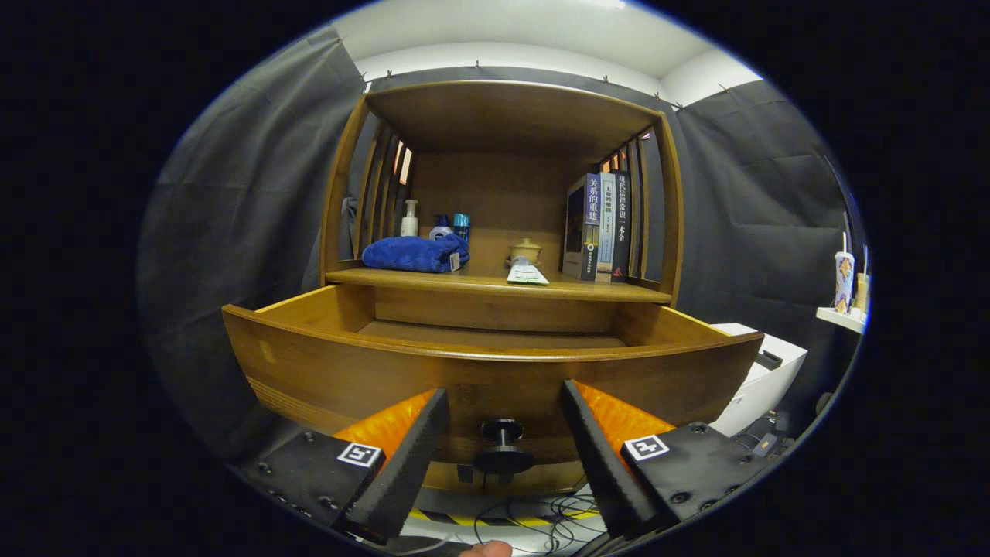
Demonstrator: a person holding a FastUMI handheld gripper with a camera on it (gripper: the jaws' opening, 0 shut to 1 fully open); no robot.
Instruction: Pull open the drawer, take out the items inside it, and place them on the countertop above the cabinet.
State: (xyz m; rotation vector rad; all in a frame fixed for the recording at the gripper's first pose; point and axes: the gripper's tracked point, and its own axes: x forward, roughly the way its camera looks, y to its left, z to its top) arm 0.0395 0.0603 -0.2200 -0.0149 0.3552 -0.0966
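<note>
The gripper has its 2 fingers spread wide, holding nothing; the round dark knob of the drawer sits in the gap between them, touching neither finger. The drawer is pulled out toward the fingers, its long front panel running crosswise just beyond the fingertips and its depth running back into the cabinet. What shows of the drawer's floor over the front panel is bare wood; the part nearest the front is hidden behind the panel, so whether anything lies there cannot be told. Beyond and above the drawer is the countertop, a wooden shelf inside the open cabinet frame. On it, from left to right, lie a folded blue towel, a flat white and green tube near the shelf's front edge pointing front to back, and 3 upright books standing against the slatted right side. Behind the towel stand a white pump bottle and 2 small blue containers, and behind the tube sits a small lidded ceramic pot. Loose cables lie on the floor below the drawer. Grey cloth hangs around the cabinet, a white box-like unit stands to its right, and farther right a small shelf carries a patterned cup.
</note>
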